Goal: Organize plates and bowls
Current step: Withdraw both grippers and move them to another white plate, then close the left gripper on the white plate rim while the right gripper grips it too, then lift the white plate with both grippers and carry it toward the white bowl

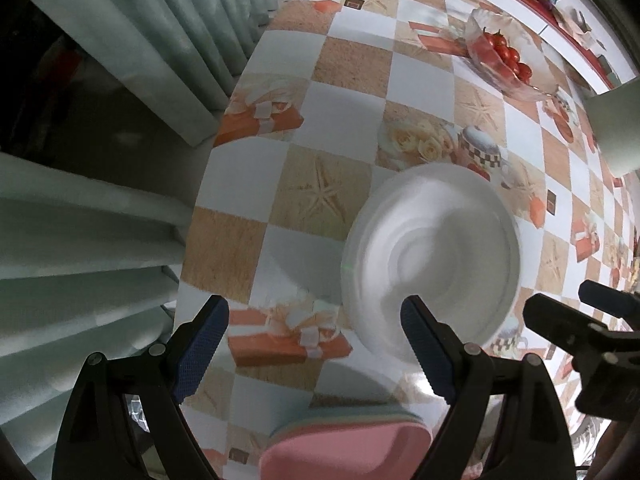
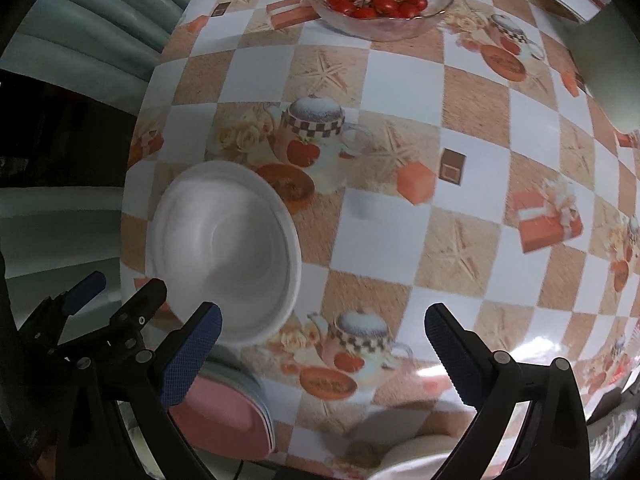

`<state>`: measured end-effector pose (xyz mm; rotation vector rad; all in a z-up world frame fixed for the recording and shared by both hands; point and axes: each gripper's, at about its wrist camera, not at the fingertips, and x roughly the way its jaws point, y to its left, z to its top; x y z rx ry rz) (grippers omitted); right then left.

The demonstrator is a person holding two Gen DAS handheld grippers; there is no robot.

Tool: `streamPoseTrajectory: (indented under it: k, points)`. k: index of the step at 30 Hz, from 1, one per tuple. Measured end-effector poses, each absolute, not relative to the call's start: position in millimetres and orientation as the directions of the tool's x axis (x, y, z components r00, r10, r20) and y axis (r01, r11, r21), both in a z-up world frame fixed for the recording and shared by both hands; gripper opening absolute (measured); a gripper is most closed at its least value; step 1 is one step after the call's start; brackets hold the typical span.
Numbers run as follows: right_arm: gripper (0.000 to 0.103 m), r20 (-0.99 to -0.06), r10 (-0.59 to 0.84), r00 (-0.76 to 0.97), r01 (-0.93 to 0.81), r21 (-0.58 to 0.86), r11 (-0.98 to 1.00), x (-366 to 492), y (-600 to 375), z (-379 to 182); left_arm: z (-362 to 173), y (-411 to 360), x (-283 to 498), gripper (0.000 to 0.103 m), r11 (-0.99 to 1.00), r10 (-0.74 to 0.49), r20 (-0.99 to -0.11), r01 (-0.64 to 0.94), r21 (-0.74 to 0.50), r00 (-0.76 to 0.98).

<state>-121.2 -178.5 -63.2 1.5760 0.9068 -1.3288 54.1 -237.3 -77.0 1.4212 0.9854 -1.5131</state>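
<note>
The left gripper (image 1: 314, 344) hangs over the table (image 1: 352, 92) with its jaws spread wide and nothing between them. The right gripper (image 2: 322, 348) is likewise wide open and empty, pointing down at bare tablecloth. The white bowls (image 2: 224, 248), which look like a nested stack, sit upright on the table, just ahead of the pink plates (image 2: 224, 416) stacked at the near edge. Both grippers seem held open so either can close on a rim; the left is nearer the bowls. A glass bowl of tomatoes (image 2: 376, 0) stands well apart at the far side, probably not part of the sorting.
</note>
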Motion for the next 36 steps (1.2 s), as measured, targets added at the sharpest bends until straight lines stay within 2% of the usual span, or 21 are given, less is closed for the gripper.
streamPoseTrajectory:
  k: [7,10,11,14,15,16,17,19,23,26,36]
  points:
    - [0.101,-0.992,0.003,0.128,0.930,0.119,-0.348,-118.1,-187.2,-77.0,-94.1,-248.5,46.4,0.090,-0.401,-0.039,-0.999,0.916,-0.007,-0.024]
    - [0.081,-0.988,0.014,0.151,0.922,0.135,-0.362,-117.8,-190.2,-86.6,-102.0,-252.3,43.1,0.089,-0.419,-0.031,-0.999,0.908,-0.013,-0.028]
    - [0.081,-0.987,0.020,0.159,0.920,0.141,-0.367,-118.0,-190.7,-90.6,-104.3,-253.2,40.8,0.088,-0.426,-0.030,-0.999,0.905,-0.009,-0.025]
    - [0.079,-0.984,0.023,0.174,0.915,0.153,-0.374,-118.0,-191.1,-97.6,-111.7,-255.8,37.8,0.077,-0.443,-0.017,-1.000,0.897,-0.012,-0.021]
    - [0.073,-0.984,0.025,0.178,0.914,0.156,-0.374,-117.7,-192.4,-99.7,-113.8,-256.3,38.5,0.070,-0.444,-0.014,-1.000,0.896,-0.010,-0.018]
    - [0.059,-0.981,0.034,0.189,0.912,0.162,-0.376,-117.6,-193.0,-103.4,-118.0,-257.6,39.1,0.065,-0.443,-0.002,-1.000,0.897,-0.015,-0.017]
    - [0.052,-0.980,0.044,0.194,0.911,0.163,-0.378,-117.7,-196.6,-108.1,-122.8,-258.5,40.3,0.055,-0.439,0.014,-1.000,0.898,-0.024,-0.020]
    - [0.048,-0.973,0.053,0.225,0.902,0.187,-0.390,-117.6,-194.6,-115.3,-130.4,-261.8,41.9,0.050,-0.417,0.056,-0.997,0.906,-0.073,-0.054]
    - [0.031,-0.963,0.051,0.265,0.897,0.227,-0.378,-112.8,-196.3,-120.2,-132.0,-261.3,37.0,0.029,-0.436,0.069,-0.994,0.894,-0.101,-0.079]
    - [0.018,-0.962,0.050,0.269,0.903,0.234,-0.360,-105.4,-198.0,-119.5,-132.4,-256.3,27.8,0.026,-0.470,0.065,-0.996,0.879,-0.084,-0.061]
    - [0.016,-0.962,0.055,0.266,0.880,0.219,-0.421,-131.6,-160.5,-117.0,-135.1,-225.4,-7.9,0.026,-0.538,0.093,-0.993,0.836,-0.106,-0.065]
